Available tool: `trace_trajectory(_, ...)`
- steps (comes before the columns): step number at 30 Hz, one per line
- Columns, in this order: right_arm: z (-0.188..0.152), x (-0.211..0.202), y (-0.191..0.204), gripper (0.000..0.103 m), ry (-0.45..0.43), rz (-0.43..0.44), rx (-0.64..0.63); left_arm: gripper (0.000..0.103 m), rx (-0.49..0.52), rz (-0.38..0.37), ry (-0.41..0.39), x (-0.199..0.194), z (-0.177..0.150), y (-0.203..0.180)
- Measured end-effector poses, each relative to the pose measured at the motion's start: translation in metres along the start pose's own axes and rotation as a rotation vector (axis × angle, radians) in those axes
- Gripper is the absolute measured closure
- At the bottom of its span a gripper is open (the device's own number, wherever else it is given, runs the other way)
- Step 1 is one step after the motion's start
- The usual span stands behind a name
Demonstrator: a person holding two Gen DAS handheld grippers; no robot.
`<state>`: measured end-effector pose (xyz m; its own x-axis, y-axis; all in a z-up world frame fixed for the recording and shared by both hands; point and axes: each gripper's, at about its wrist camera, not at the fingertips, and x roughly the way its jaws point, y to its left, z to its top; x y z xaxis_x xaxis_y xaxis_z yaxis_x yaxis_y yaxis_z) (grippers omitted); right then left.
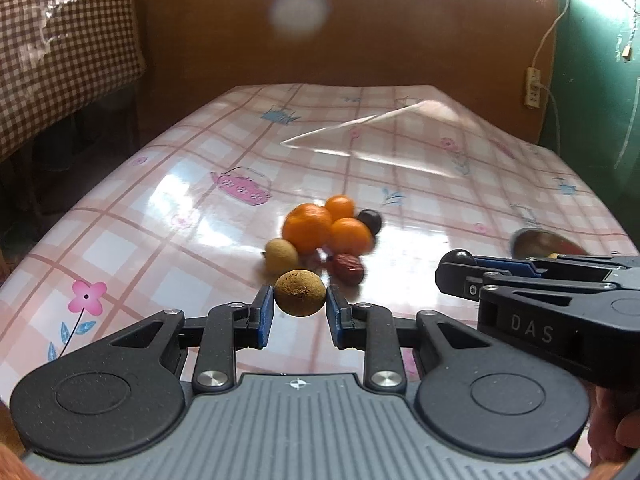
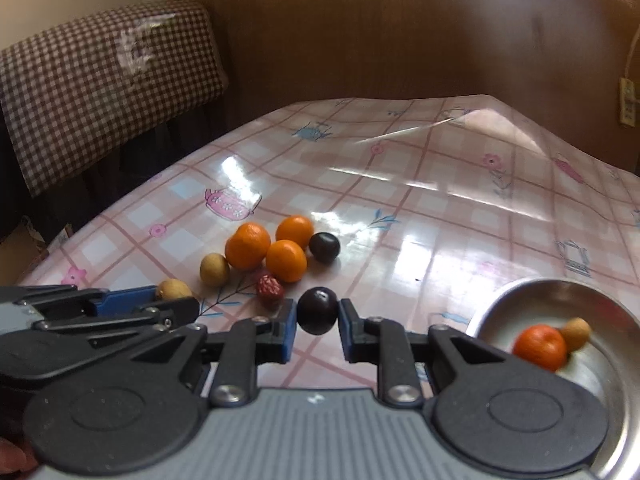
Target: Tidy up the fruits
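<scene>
Mid-transfer, both grippers loaded. Left gripper (image 1: 300, 305) pinches a longan (image 1: 299, 292), lower centre; right gripper (image 2: 318, 313) clamps a dark plum (image 2: 318, 310). Next: carry to steel bowl (image 2: 532, 292), lower right, w/ tangerine (image 2: 540, 346) inside. Pile of tangerines (image 2: 247, 246) and red date (image 2: 270, 289) sits mid-frame; grippers near each other, could clash.

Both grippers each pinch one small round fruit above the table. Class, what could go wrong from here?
1. The left gripper and the right gripper each pinch a round fruit only at its sides: the tan fruit or the dark plum could slip.
2. The grippers sit close together and could collide on the way to the metal bowl.
</scene>
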<state>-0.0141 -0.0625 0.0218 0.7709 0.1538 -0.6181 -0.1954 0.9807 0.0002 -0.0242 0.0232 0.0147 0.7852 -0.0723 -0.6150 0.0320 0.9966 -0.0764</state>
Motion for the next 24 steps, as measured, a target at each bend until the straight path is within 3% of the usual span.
trace_trajectory(13, -0.02, -0.081, -0.012, 0.08, -0.072, -0.074, 0.03, 0.071, 0.051, -0.058, -0.047, -0.059, -0.011, -0.032)
trace_trajectory(24, -0.028, -0.121, -0.024, 0.08, -0.135, -0.145, 0.068, 0.071, 0.084, -0.111, -0.08, -0.098, -0.019, -0.053)
